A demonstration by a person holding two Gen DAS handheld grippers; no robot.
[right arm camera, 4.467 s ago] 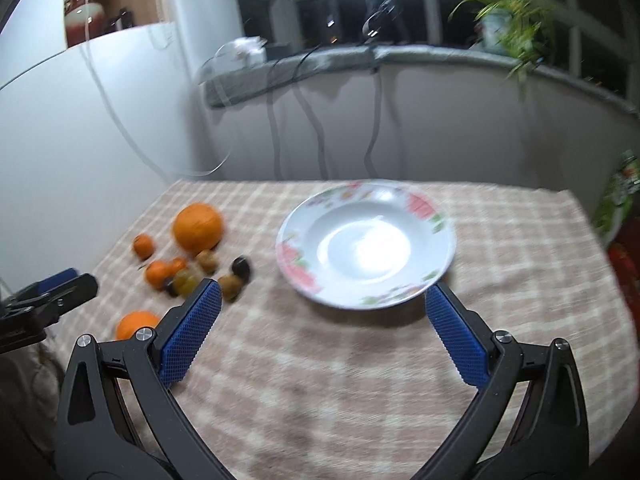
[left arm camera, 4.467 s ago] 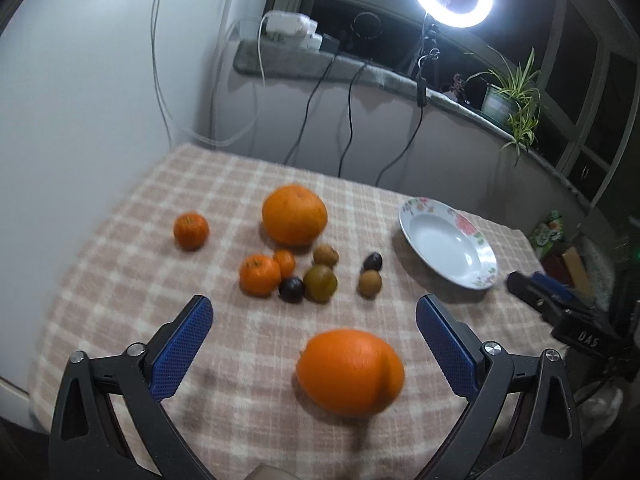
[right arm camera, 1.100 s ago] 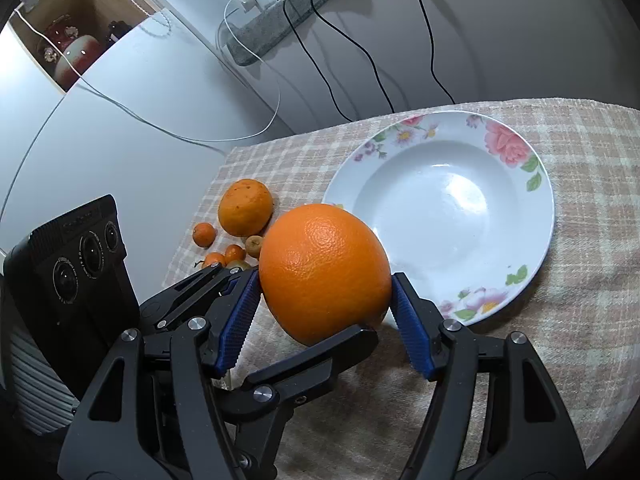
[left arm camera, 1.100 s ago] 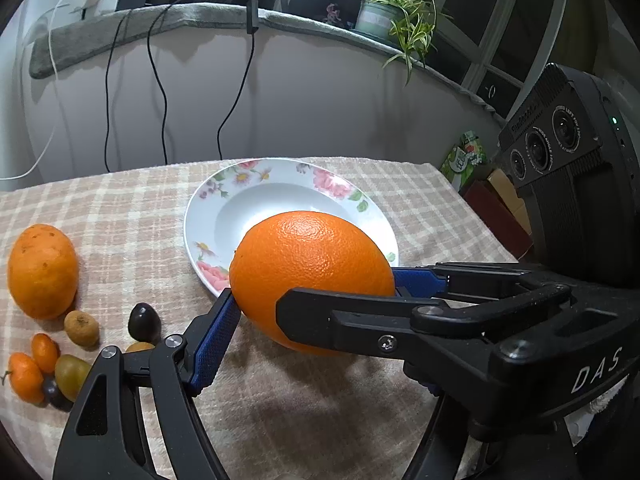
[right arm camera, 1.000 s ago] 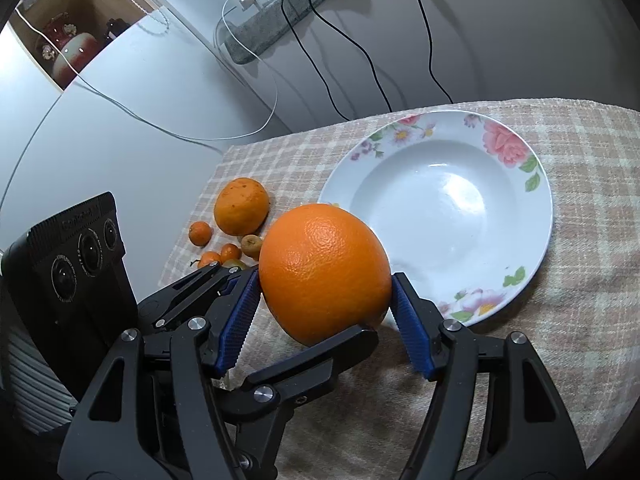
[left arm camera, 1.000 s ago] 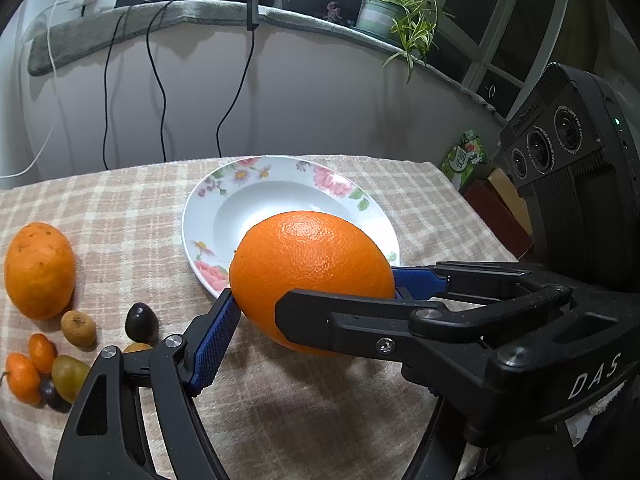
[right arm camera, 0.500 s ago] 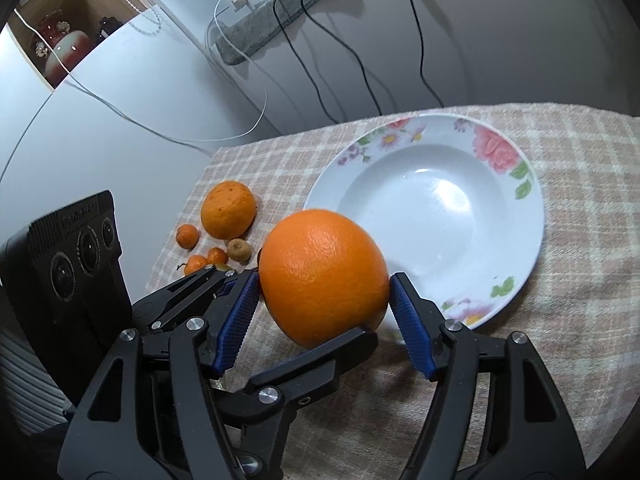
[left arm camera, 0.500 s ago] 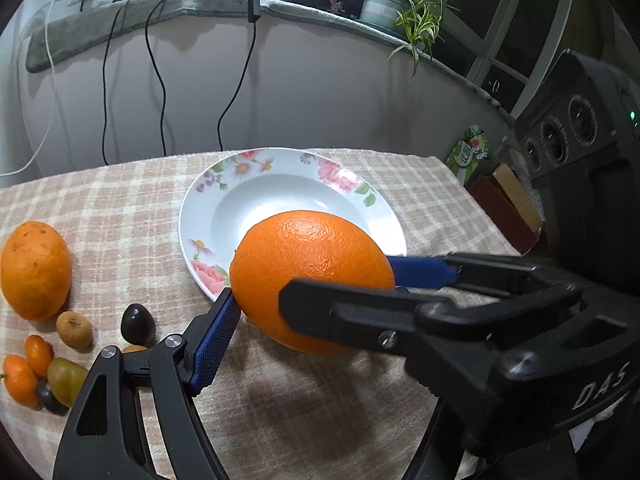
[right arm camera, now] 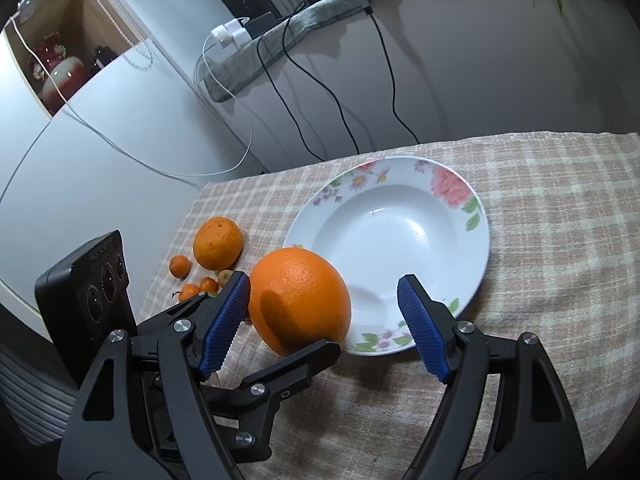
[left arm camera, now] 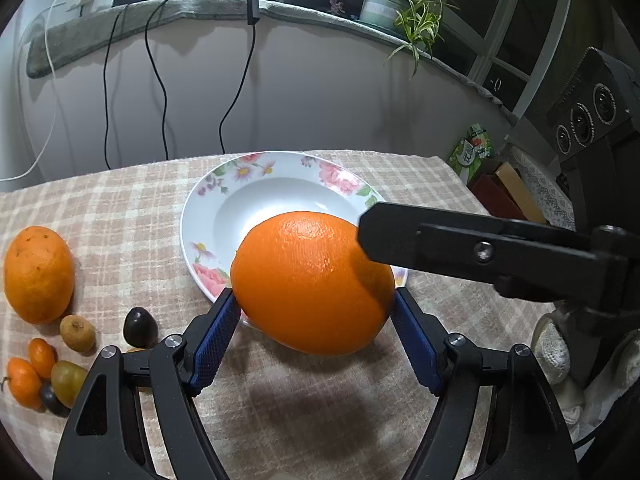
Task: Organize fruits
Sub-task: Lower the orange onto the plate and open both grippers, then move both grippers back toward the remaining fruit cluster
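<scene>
A large orange (left arm camera: 312, 280) hangs just above the checked cloth at the near rim of a white flowered plate (left arm camera: 256, 208). My left gripper (left arm camera: 320, 340) is shut on it, both blue pads pressed to its sides. In the right wrist view the same orange (right arm camera: 300, 300) sits between the pads of my right gripper (right arm camera: 322, 326), whose jaws are opening. It lies close to the left pad, and a clear gap shows at the right pad (right arm camera: 420, 332). One black finger (left arm camera: 480, 250) of the right gripper reaches in from the right, beside the orange's top.
A second large orange (left arm camera: 38, 276), small mandarins (left arm camera: 24, 380), a brown fruit (left arm camera: 78, 332) and a dark plum (left arm camera: 140, 326) lie left of the plate. Cables hang from the ledge behind, which carries a potted plant (left arm camera: 384, 4). Packets (left arm camera: 476, 152) stand past the table's right edge.
The right gripper's jaws have widened off the orange, and its finger has drawn away to the right. The left gripper still holds the orange in the same spot.
</scene>
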